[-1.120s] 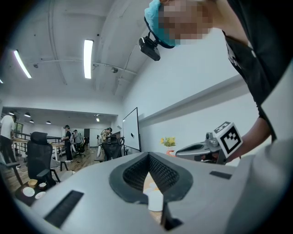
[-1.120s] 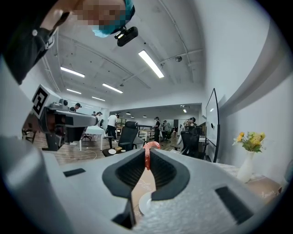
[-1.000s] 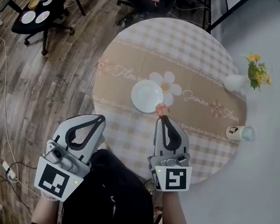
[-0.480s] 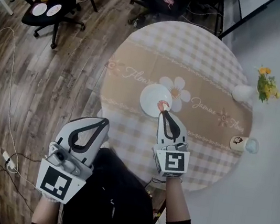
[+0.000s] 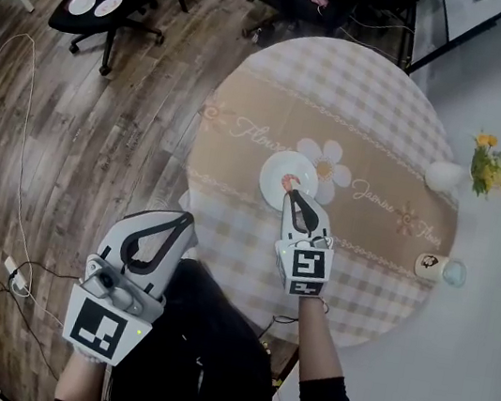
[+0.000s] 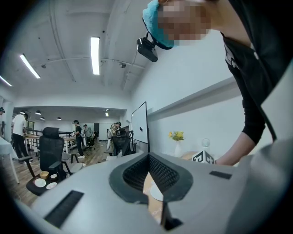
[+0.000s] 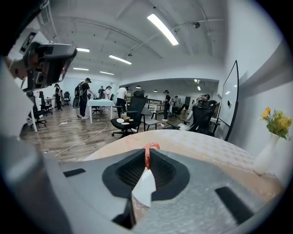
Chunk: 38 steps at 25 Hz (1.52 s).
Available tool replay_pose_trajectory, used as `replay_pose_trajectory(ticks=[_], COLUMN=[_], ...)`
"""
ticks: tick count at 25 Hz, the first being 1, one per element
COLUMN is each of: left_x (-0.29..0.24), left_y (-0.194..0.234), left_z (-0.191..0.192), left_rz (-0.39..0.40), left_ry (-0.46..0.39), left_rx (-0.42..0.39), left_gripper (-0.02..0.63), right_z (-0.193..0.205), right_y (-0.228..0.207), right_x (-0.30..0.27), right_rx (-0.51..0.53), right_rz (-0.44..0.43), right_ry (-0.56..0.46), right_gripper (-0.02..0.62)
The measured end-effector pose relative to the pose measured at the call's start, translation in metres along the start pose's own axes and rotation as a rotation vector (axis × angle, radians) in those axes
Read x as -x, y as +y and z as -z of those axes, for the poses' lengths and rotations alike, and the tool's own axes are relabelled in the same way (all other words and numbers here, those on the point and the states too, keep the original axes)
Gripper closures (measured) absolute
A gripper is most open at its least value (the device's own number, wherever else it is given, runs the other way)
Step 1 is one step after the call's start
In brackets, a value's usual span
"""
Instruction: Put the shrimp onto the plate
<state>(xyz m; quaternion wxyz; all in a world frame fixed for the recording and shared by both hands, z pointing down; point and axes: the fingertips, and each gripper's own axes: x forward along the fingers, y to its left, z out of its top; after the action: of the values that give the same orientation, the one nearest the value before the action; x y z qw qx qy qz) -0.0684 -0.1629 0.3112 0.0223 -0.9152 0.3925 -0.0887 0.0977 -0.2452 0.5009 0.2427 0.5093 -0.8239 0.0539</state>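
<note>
A pink shrimp (image 5: 289, 183) is pinched at the tips of my right gripper (image 5: 292, 192), which is shut on it over the near edge of the small white plate (image 5: 282, 170) in the head view. In the right gripper view the shrimp (image 7: 149, 153) sticks up red and curled between the closed tips, with the plate (image 7: 144, 188) showing white through the gap below. My left gripper (image 5: 174, 220) hangs off the table at the lower left, jaws shut with nothing in them; in its own view the tips (image 6: 149, 157) meet.
The round table (image 5: 364, 90) has a checked cloth with a beige flower runner. A white vase with yellow flowers (image 5: 484, 167) and a small cup (image 5: 430, 266) stand at the right rim. Office chairs (image 5: 108, 0) stand on the wood floor at the far left.
My right gripper has carried the shrimp forward from the table beside the plate to over the plate's near edge. The left gripper has stayed in place.
</note>
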Motion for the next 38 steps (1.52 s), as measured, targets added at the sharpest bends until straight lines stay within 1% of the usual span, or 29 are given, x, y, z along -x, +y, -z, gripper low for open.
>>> replay_pose_trajectory(ticks=[7, 11, 23, 30, 38], left_x=[-0.004, -0.005, 0.0, 0.002, -0.001], left_y=[0.001, 0.002, 0.004, 0.006, 0.003], left_z=[0.003, 0.005, 0.01, 0.012, 0.012], left_rz=[0.0, -0.003, -0.031, -0.047, -0.05], left_ry=[0.006, 0.011, 0.031, 0.037, 0.036], left_rx=[0.007, 0.014, 0.02, 0.022, 0.026], left_gripper=[0.606, 0.606, 0.606, 0.606, 0.606], right_z=[0.024, 0.043, 0.086, 0.097, 0.101], right_y=[0.0, -0.002, -0.002, 0.002, 0.01], right_x=[-0.025, -0.039, -0.059, -0.065, -0.068], right_rx=[-0.006, 0.001, -0.006, 0.004, 0.059], right_rz=[-0.016, -0.017, -0.051, -0.083, -0.121], right_ry=[0.072, 0.129, 0.246, 0.282, 0.327], right_gripper=[0.574, 0.574, 0.574, 0.574, 0.574])
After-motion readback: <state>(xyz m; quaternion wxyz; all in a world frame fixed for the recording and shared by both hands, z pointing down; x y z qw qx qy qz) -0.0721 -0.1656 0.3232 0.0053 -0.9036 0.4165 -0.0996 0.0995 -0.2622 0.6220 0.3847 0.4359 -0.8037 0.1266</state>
